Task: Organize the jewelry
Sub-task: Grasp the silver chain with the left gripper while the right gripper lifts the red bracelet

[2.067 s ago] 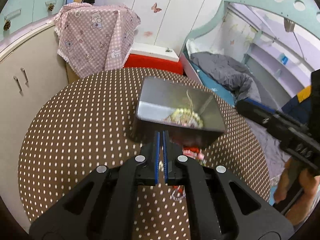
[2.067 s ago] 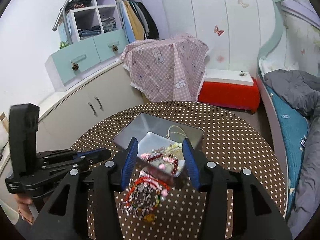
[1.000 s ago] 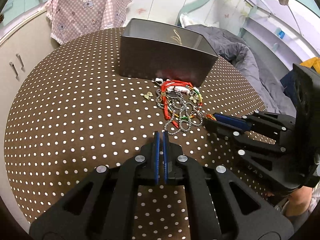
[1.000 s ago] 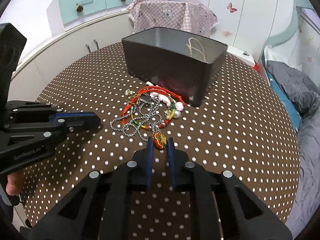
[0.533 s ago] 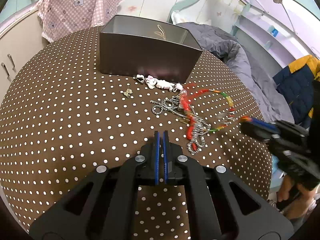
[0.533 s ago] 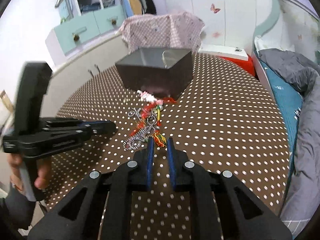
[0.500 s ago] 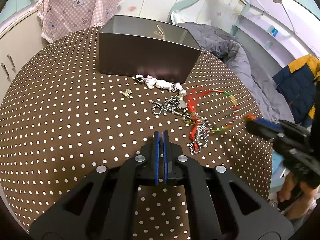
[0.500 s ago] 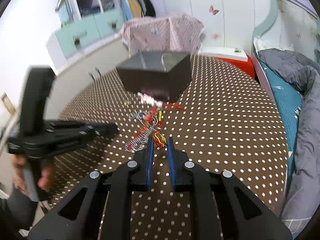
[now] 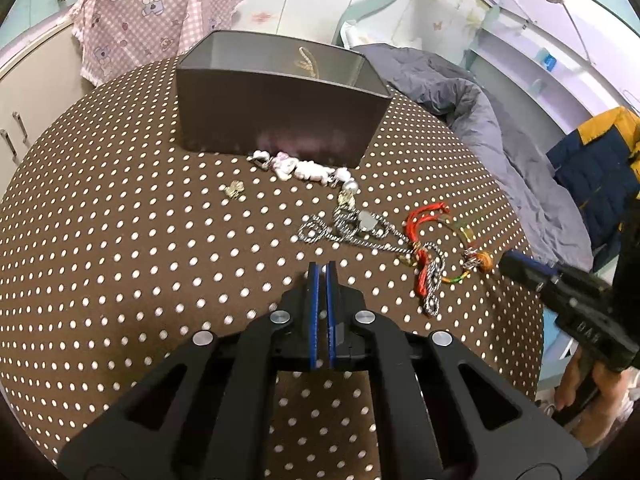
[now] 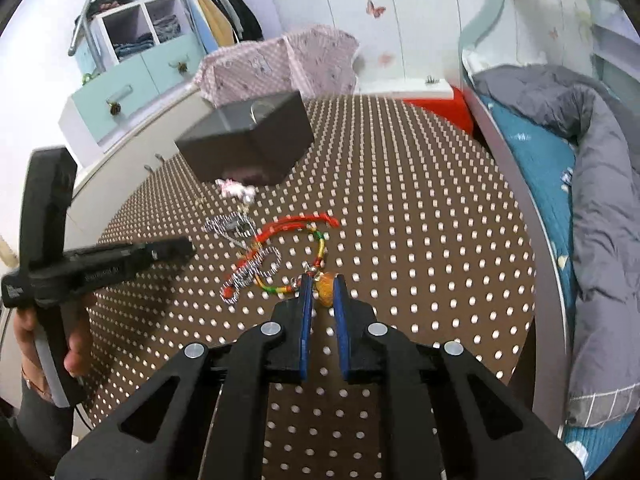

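The orange charm (image 10: 325, 289) of the red cord bracelet (image 10: 294, 226) sits clamped between the right gripper (image 10: 321, 294) fingers, near the desk (image 9: 120, 240) right edge. The left gripper (image 9: 320, 276) fingers are pressed together, empty, above the desk behind the silver chain (image 9: 352, 228) and box (image 9: 280, 100).
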Motion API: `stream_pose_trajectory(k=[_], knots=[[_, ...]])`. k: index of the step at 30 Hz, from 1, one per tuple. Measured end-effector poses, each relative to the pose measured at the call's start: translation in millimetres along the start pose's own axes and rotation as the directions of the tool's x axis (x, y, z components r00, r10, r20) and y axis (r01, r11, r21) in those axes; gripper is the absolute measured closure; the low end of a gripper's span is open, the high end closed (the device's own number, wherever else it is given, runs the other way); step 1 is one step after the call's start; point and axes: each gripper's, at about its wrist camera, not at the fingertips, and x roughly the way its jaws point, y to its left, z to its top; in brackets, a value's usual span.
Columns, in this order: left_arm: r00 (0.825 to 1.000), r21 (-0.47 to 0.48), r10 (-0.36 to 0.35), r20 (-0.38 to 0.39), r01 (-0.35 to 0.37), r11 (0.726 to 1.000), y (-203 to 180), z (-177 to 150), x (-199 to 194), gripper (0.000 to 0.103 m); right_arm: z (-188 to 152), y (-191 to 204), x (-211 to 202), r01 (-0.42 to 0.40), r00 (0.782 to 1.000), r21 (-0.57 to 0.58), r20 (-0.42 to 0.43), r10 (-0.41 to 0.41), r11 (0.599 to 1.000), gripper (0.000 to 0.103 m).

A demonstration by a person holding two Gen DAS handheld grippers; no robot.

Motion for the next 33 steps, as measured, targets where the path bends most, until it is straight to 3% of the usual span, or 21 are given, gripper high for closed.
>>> stream_pose_trajectory(k=[3, 5, 10, 11, 12, 13, 14, 16, 20, 25, 28, 31, 32, 33], knots=[[1.000, 0.025, 0.004, 0.003, -0.004, 1.000, -10, 6, 5, 0.099, -1, 0, -1, -0.011, 1.000, 0.006, 0.009, 0.011, 1.000, 0.086], [1.000, 0.035, 0.006, 0.003, -0.006, 0.999, -15, 9, 10, 0.099, 1, -1, -2, -0.019, 1.000, 0.004, 0.013, 0.019, 1.000, 0.071], [0.999, 0.048, 0.029, 0.022, -0.030, 0.998, -22, 17, 20, 0.099, 5, -1, 3, -0.026, 1.000, -0.011, 0.001, 0.026, 1.000, 0.065], [0.999, 0.053, 0.043, 0.025, -0.044, 0.998, -23, 18, 22, 0.094, 6, -2, 4, -0.027, 1.000, -0.013, -0.003, 0.027, 1.000, 0.064], [0.998, 0.061, 0.052, 0.035, -0.054, 0.997, -24, 18, 23, 0.082, 6, -2, 5, -0.029, 1.000, -0.014, -0.006, 0.029, 0.999, 0.064], [0.998, 0.066, 0.056, 0.030, -0.058, 0.996, -25, 18, 24, 0.037, 6, -3, 6, -0.031, 0.999, -0.014, -0.008, 0.031, 0.999, 0.063], [0.998, 0.072, 0.051, 0.038, -0.054, 0.996, -27, 18, 23, 0.021, 6, -3, 7, -0.034, 0.999, -0.012, -0.010, 0.034, 0.999, 0.063], [0.993, 0.122, 0.072, 0.093, -0.083, 0.989, -35, 14, 15, 0.021, 6, -4, 8, -0.039, 0.999, -0.010, -0.012, 0.038, 0.999, 0.063], [0.983, 0.193, 0.175, 0.064, -0.184, 0.964, -42, 12, 28, 0.021, 5, -5, 12, -0.042, 0.999, -0.010, -0.020, 0.042, 0.999, 0.063], [0.990, 0.099, 0.134, 0.043, -0.138, 0.985, -22, 17, 29, 0.023, 5, -3, 12, -0.047, 0.999, -0.023, -0.024, 0.047, 0.999, 0.058], [0.984, 0.122, 0.178, 0.028, -0.180, 0.976, -25, 18, 34, 0.037, 6, 0, 13, -0.038, 0.999, -0.038, -0.029, 0.037, 0.999, 0.058], [0.987, 0.157, 0.160, 0.034, -0.163, 0.974, -33, 21, 35, 0.076, 8, 7, 16, -0.027, 0.999, -0.057, -0.037, 0.025, 0.998, 0.055], [0.988, 0.170, 0.151, 0.034, -0.155, 0.973, -36, 20, 35, 0.084, 9, 11, 18, -0.019, 0.999, -0.072, -0.041, 0.016, 0.997, 0.053], [0.989, 0.179, 0.147, 0.034, -0.150, 0.972, -39, 19, 35, 0.086, 9, 14, 19, -0.013, 0.999, -0.083, -0.045, 0.009, 0.997, 0.050]])
